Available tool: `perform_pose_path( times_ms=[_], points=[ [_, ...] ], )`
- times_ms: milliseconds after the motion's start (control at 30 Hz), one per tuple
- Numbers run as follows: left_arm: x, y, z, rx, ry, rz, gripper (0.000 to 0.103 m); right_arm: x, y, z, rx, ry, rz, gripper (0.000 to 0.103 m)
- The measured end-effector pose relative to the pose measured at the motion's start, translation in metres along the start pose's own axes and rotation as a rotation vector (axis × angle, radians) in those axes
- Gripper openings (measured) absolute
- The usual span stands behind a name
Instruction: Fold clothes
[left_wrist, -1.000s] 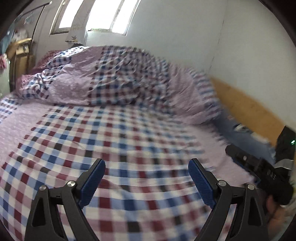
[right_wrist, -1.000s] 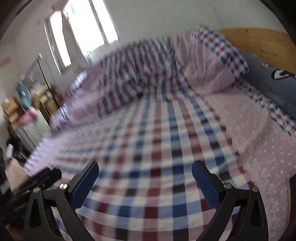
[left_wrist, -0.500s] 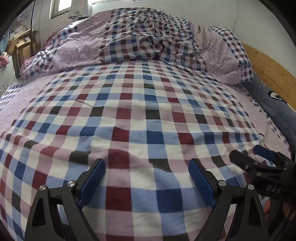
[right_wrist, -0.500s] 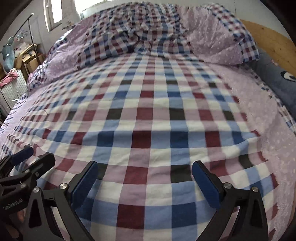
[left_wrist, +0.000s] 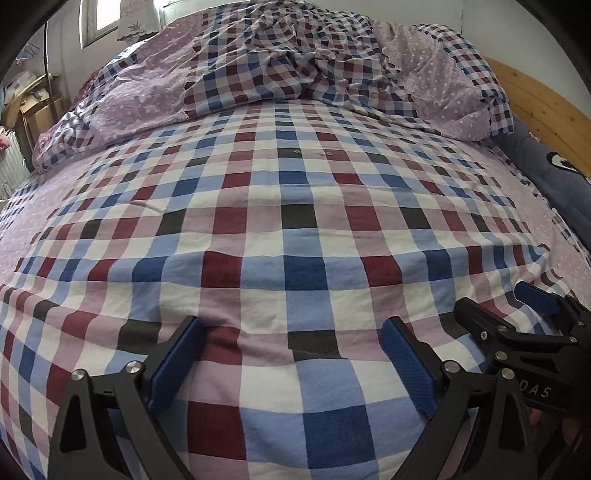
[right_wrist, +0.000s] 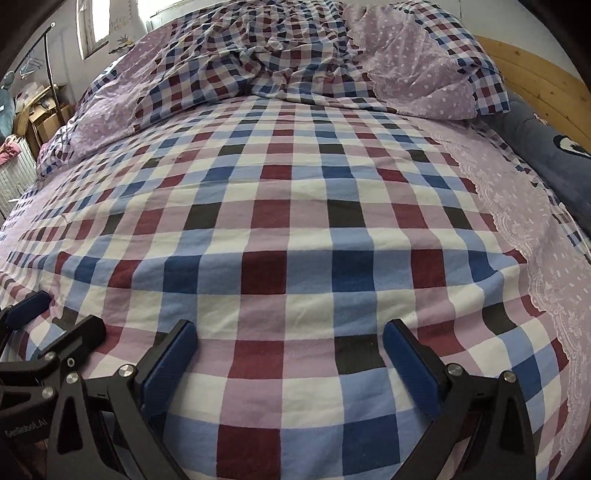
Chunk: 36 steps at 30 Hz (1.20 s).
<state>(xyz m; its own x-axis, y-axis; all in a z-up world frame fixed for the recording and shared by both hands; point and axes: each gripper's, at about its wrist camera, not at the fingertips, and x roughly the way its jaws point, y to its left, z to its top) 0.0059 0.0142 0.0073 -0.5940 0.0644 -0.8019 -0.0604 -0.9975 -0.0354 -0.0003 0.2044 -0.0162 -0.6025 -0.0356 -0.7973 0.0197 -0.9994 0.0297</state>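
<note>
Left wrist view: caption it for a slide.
Open left gripper low over checked bedsheet, right gripper alongside.

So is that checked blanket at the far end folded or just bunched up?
Bunched up: the checked blanket lies in a creased heap, no straight folded edges.

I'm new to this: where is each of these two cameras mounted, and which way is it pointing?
Left wrist view: sits on the left gripper, looking down along its wide-apart, opening blue fingers at the checked bedspread; the right gripper pokes in at lower right.
Right wrist view: sits on the right gripper, fingers wide apart, aimed at the same checked bedspread; the left gripper shows at lower left.
Shared: the bedspread, rumpled quilt, wooden headboard, each other's gripper.
</note>
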Motion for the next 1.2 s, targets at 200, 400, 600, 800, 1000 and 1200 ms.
perform_pose_path(
  times_ms=[200, 400, 600, 800, 1000, 1200],
  points=[
    [0.002, 0.001, 0.001, 0.014, 0.003, -0.003, 0.102, 0.000, 0.000, 0.000, 0.002, -0.002, 0.000, 0.103],
    [0.005, 0.004, 0.003, 0.015, 0.009, -0.009, 0.102, 0.000, 0.000, 0.000, 0.001, -0.003, 0.001, 0.103],
    [0.009, 0.001, 0.005, 0.019, 0.013, 0.001, 0.102, 0.000, 0.000, 0.000, -0.001, -0.003, -0.001, 0.103],
    [0.009, -0.001, 0.003, 0.016, 0.011, 0.003, 0.102, -0.001, 0.001, 0.000, -0.002, -0.004, -0.001, 0.103],
    [0.011, -0.001, 0.004, 0.017, 0.010, 0.001, 0.102, -0.001, 0.000, 0.000, -0.002, -0.005, -0.001, 0.103],
    [0.011, -0.001, 0.002, 0.014, 0.009, 0.002, 0.102, -0.002, 0.001, 0.000, -0.004, -0.005, -0.004, 0.103]
  ],
)
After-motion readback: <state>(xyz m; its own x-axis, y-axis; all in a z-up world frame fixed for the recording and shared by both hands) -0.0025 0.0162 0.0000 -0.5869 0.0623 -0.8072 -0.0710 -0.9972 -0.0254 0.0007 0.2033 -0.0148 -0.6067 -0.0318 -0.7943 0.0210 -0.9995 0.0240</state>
